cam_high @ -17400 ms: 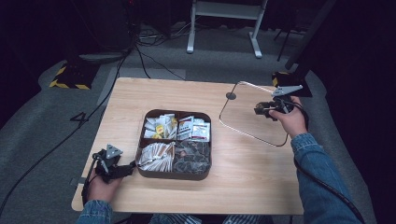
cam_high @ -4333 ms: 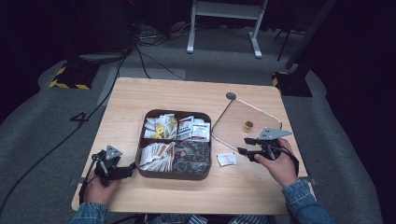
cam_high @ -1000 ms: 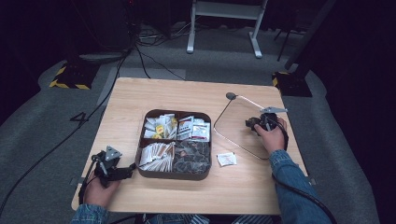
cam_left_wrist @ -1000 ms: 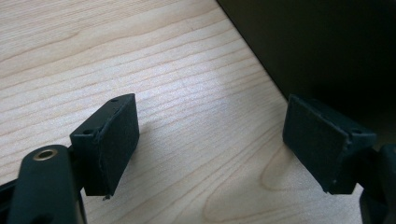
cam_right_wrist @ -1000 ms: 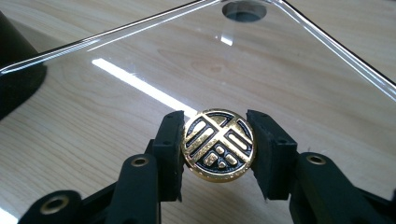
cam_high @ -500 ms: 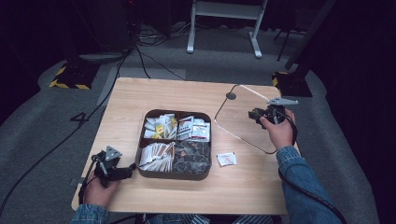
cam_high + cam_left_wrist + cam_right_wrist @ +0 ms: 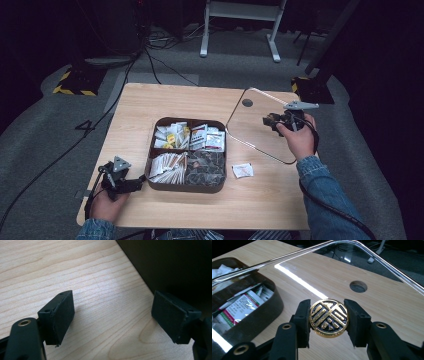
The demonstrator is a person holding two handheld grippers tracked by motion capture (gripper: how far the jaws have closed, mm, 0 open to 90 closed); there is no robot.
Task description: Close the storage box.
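High view, one clear lid lifted by its knob in right gripper jaws, left gripper jaws apart, perhaps one packet

Right gripper raised in the right hand, jaws clamped, forearm stretched forward. Left gripper low in the left hand, jaws wide apart.

Box at bench centre, packets inside. Lid right of box, raised over bench. Loose packet on bench, before lid.
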